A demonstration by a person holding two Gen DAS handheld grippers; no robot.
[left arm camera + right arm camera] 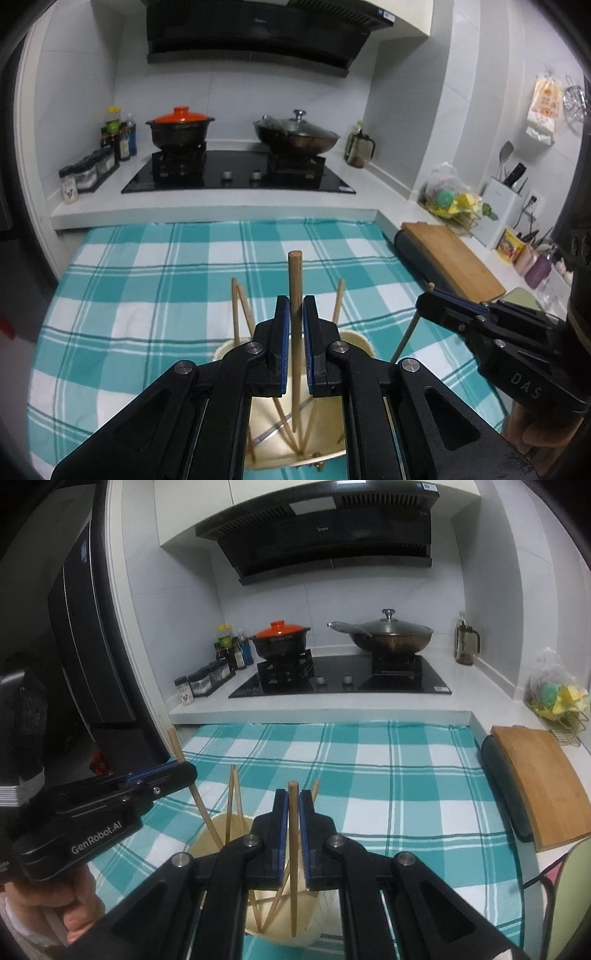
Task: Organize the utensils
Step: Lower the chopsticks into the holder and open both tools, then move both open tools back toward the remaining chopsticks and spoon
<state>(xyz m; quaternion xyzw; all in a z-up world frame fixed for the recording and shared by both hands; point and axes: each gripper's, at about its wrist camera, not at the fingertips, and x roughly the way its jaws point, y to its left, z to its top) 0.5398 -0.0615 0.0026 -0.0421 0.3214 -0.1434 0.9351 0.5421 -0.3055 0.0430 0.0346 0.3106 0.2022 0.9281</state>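
A cream utensil cup (354,341) (208,840) stands on the teal checked cloth with several wooden chopsticks (240,310) (232,801) leaning in it. My left gripper (295,306) is shut on one upright chopstick (295,273) whose lower end is inside the cup. It also shows in the right wrist view (173,770), holding that chopstick (175,746). My right gripper (293,797) is shut on another upright chopstick (293,788) that reaches down into the cup. It also shows in the left wrist view (428,299), right of the cup.
The checked cloth (147,280) (406,775) covers the counter. A wooden cutting board (454,258) (539,779) lies on the right over a dark roll. A hob (240,177) with two pots is behind. A fridge (85,627) is on the left.
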